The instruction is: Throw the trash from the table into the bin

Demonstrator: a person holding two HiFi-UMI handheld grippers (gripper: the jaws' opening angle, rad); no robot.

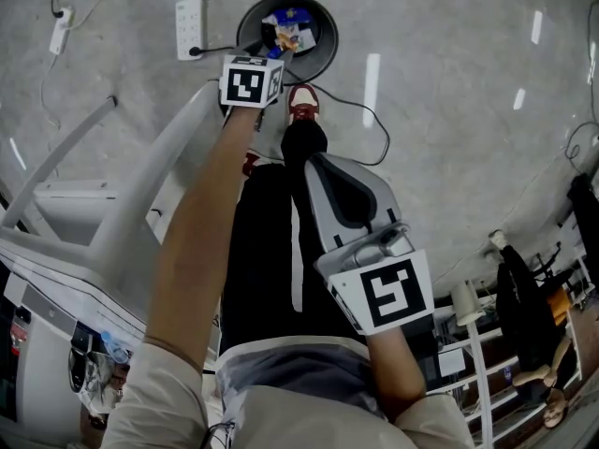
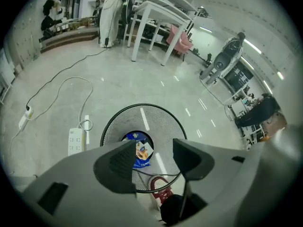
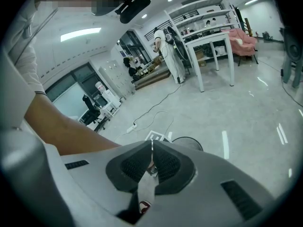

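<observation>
Two grippers show. At nine o'clock the white table (image 1: 112, 241) edges the left arm, with bare floor beyond. Two power strips (image 1: 190, 26) lie at eleven. The left gripper (image 2: 154, 162), jaws apart and empty, hangs over one mesh bin (image 1: 323, 59) at twelve, which holds the wrappers (image 2: 139, 150). The right gripper (image 3: 151, 162) at five is closed and empty.

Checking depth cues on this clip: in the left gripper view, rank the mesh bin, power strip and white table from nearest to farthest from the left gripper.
1. Mesh bin, right under the left gripper, jaws open.
2. Power strip, on the floor left of the bin.
3. White table, far across the room, top of view.
</observation>
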